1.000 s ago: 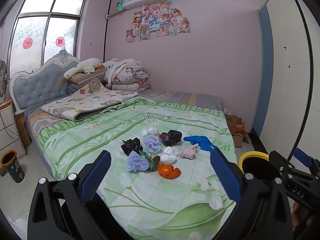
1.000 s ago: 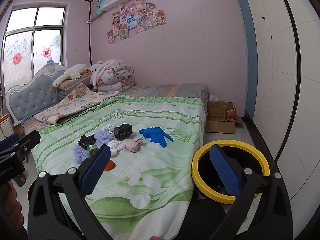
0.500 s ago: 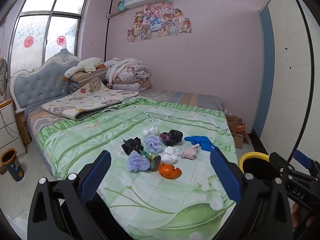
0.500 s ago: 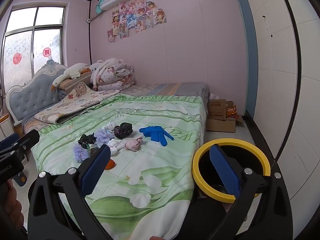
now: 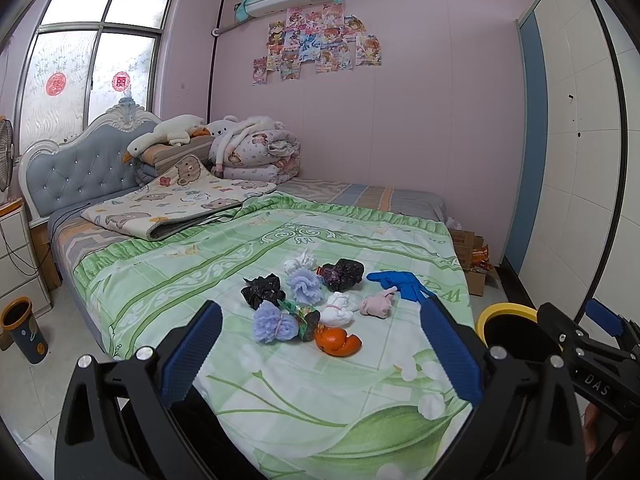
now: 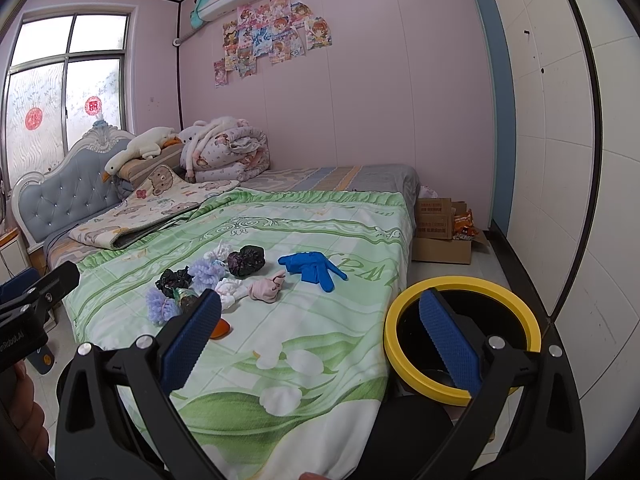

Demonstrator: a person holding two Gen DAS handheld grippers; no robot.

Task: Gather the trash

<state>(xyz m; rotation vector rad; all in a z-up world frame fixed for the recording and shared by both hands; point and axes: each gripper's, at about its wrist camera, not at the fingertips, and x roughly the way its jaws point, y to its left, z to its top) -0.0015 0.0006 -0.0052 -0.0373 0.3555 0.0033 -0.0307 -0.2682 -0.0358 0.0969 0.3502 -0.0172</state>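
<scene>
**Trash pile on the bed, nothing picked up yet**

Left wrist view: left gripper (image 5: 320,360) is wide open w/ nothing in it, hanging over the near edge of the bed (image 5: 280,420). The trash pile (image 5: 308,304) sits mid-frame on the green cover: black bags, purple puffs, white wads, an orange peel (image 5: 338,342) nearest the cam, and a blue glove (image 5: 400,282) center-right. Yellow-rimmed bin (image 5: 506,310) peeks in at right, beside the bed.

Right wrist view: right gripper (image 6: 320,348) is also spread wide and empty. Pile is center-left, bin at lower right, partly behind the right finger. The glove (image 6: 310,268) lies flat, long axis diagonal, fingers pointing toward lower right, i.e. roughly at the bin.

Imo this is the approach step, nothing collected so far. Next move prob needs one gripper to reach fwd and down onto a single piece, the peel or the glove being easiest, then close on it w/o snagging the sheet.
</scene>
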